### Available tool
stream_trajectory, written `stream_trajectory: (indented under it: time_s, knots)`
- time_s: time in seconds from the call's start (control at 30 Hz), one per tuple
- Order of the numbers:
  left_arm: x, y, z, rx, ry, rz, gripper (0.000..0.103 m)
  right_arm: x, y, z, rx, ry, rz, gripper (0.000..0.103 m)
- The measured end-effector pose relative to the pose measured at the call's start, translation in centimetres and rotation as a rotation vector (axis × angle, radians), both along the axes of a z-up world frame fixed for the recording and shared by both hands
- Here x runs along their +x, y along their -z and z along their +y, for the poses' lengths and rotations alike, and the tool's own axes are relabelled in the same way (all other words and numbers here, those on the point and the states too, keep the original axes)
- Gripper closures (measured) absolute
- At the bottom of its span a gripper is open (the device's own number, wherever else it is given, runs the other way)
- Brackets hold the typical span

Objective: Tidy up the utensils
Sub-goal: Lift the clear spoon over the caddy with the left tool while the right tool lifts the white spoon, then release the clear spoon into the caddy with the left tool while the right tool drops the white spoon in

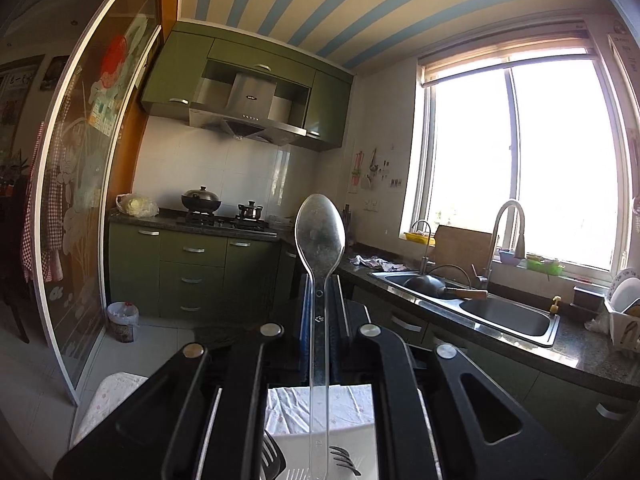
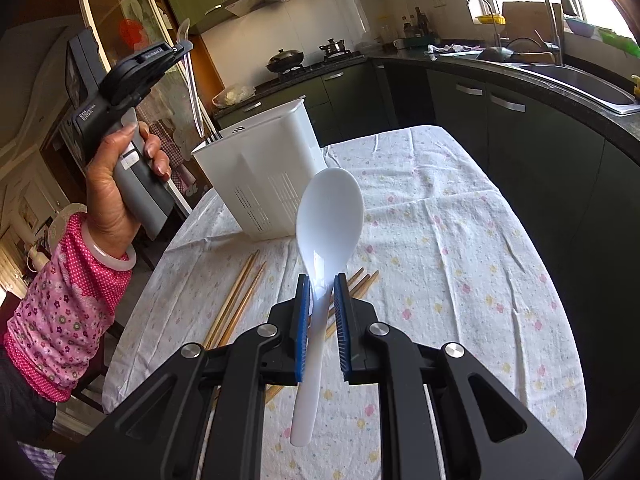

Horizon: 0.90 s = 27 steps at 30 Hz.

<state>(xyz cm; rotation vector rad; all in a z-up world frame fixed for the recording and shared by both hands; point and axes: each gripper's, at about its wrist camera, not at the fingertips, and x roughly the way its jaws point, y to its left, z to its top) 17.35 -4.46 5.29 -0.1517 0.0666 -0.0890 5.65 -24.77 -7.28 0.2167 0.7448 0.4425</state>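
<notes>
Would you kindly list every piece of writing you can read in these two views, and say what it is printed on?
No text can be read with certainty.
Range hood: small badge, too small to read.
Left hand-held gripper: white lettering on its body and a label near its head, both too blurred to read.
Clear spoon: embossed mark on the handle, illegible.

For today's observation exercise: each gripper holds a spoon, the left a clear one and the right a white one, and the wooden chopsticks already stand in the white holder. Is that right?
Not quite. The wooden chopsticks lie loose on the tablecloth in front of the white holder, not in it, as the right wrist view shows. The rest holds: the left gripper holds the clear spoon and the right gripper the white spoon.
</notes>
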Motion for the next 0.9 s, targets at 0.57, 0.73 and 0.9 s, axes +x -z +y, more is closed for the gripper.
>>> stream_trajectory:
  time_s: [0.57,0.73,0.9]
  knots:
    - [0.3,7.0,-0.3,0.062,0.007,0.154,0.094,3.1,-7.8,3.8,-0.003,-0.002,-0.268,0.09]
    - [-0.4,7.3,0.6,0.047,0.037,0.192,0.077,6.2,-10.8,5.9,0.011,0.047,-0.427,0.09]
    - [-2.1,7.2,2.1,0.017,0.057,0.213,0.072,10.0,-12.3,8.7,0.012,0.093,-0.554,0.09]
